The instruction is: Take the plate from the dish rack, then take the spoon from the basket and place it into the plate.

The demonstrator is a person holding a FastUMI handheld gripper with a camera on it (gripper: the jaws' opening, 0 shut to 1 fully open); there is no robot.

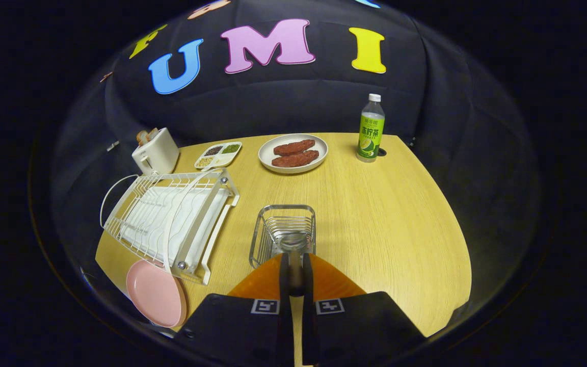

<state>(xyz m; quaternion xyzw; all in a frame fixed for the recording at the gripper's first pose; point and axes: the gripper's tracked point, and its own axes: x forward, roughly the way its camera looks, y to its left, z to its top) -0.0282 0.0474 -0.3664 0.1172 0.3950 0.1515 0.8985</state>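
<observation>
Two fingers (295, 275) sit nearly closed, pinching the shiny metal handle of a spoon (294, 250) right at the near rim of the square wire basket (283, 230), so yeah, it's gripped. Off to the left, the round pink plate (156, 293) lies on the light wooden table (390, 229), touching the near end of the white wire dish rack (171, 219). Further back: a white toaster (155, 151), a divided snack tray (218, 154), a white plate with two reddish patties (293, 152) and a green-labelled bottle (371, 130).
</observation>
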